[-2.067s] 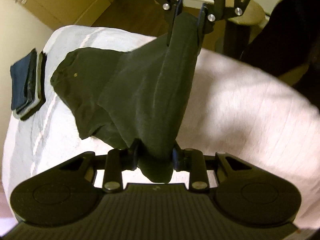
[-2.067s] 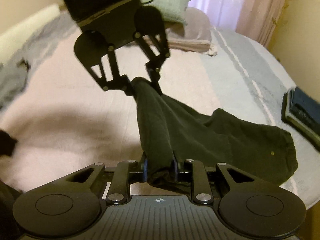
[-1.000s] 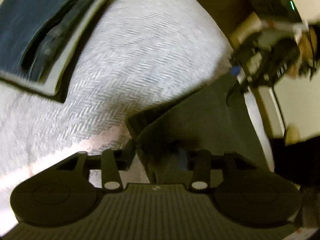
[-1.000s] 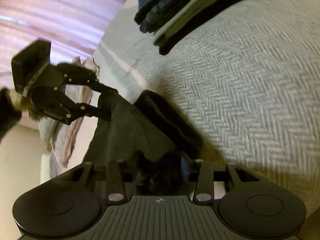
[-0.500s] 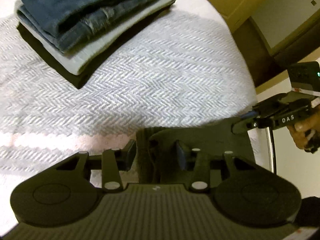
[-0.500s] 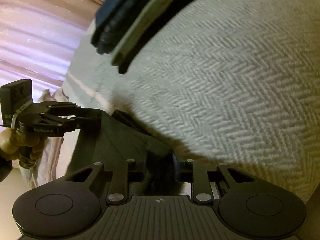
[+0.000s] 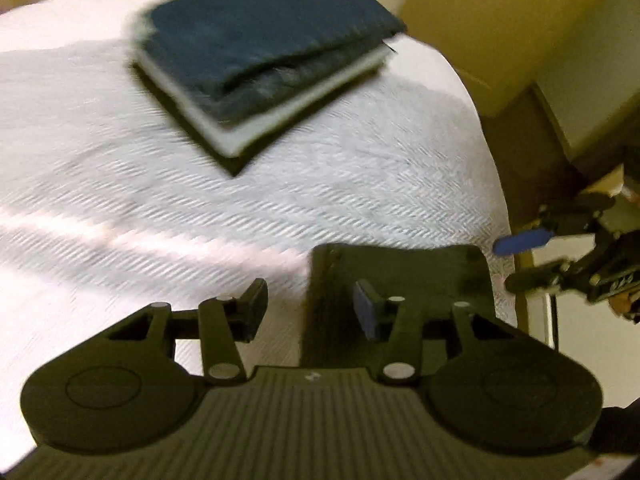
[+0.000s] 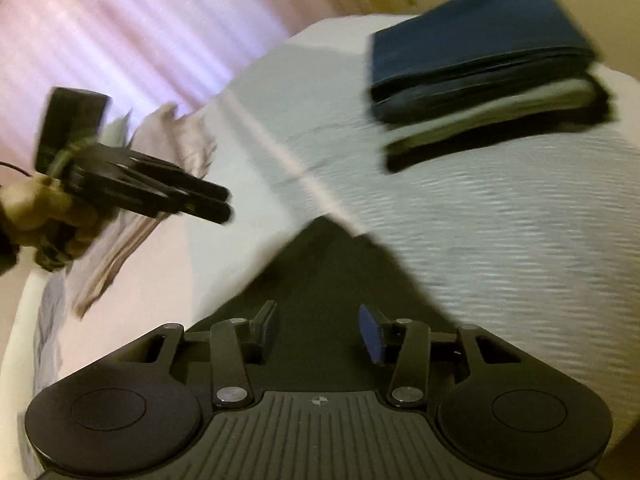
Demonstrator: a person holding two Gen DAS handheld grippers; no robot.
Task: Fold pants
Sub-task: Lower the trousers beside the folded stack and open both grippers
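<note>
The dark pants [image 7: 400, 272] lie folded in a flat rectangle on the white herringbone bedspread [image 7: 120, 140], near its right edge. My left gripper [image 7: 310, 306] stands open just above the pants' left edge, with nothing between its fingers. My right gripper [image 7: 506, 264] shows at the pants' right side, off the cloth. In the right wrist view the pants [image 8: 328, 264] spread out under my open right gripper [image 8: 319, 326]. A hand holds my left gripper [image 8: 224, 204] above the bed to the left.
A stack of folded clothes [image 7: 260, 52], blue jeans on top, sits farther back on the bed; the same stack [image 8: 480, 60] shows at upper right. Crumpled beige bedding [image 8: 160, 140] and pink curtains [image 8: 120, 20] lie beyond. A wooden cabinet [image 7: 480, 20] stands past the bed's edge.
Both grippers were shut on the pants and laid them folded on the bed. Both have since opened, let go and drawn back from the cloth.
</note>
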